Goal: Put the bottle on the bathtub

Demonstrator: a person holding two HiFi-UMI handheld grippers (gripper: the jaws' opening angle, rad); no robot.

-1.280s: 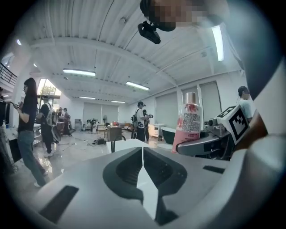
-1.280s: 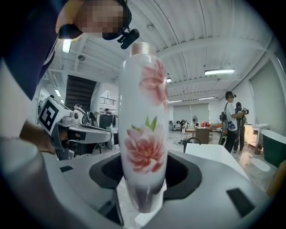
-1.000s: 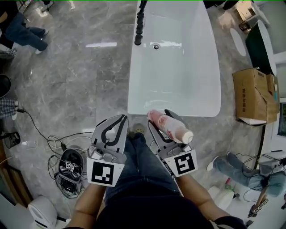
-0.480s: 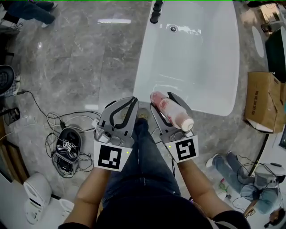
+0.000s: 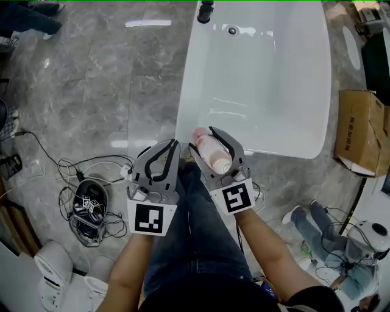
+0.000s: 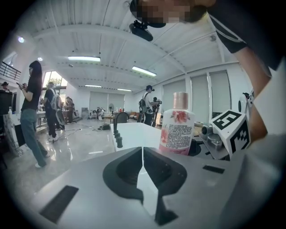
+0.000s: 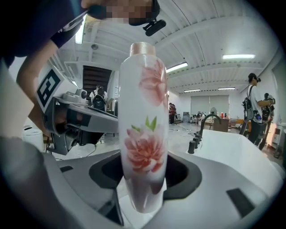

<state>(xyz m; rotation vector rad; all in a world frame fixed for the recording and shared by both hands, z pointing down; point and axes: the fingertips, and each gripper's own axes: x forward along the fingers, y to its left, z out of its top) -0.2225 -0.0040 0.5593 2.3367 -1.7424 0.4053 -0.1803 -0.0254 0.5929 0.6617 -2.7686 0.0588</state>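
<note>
A white bottle with pink flower print [image 5: 211, 152] [image 7: 144, 129] [image 6: 177, 129] is clamped between the jaws of my right gripper [image 5: 213, 144] [image 7: 143, 179], its cap toward me. It hangs just short of the near rim of the white bathtub [image 5: 262, 79] [image 7: 232, 152] [image 6: 129, 134]. My left gripper [image 5: 166, 152] [image 6: 142, 156] is beside it on the left, jaws shut together and holding nothing, over the grey floor in front of the tub.
Black taps [image 5: 205, 11] [image 7: 196, 138] [image 6: 117, 134] stand at the tub's far left rim. A cardboard box [image 5: 359, 131] sits to the right. Cables and a black device [image 5: 88, 210] lie on the floor at the left. People stand in the room [image 6: 31, 116] [image 7: 254, 112].
Both grippers have moved forward and left toward the tub's near rim. The bottle has tipped more upright along the right gripper's jaws. The head view has shifted.
</note>
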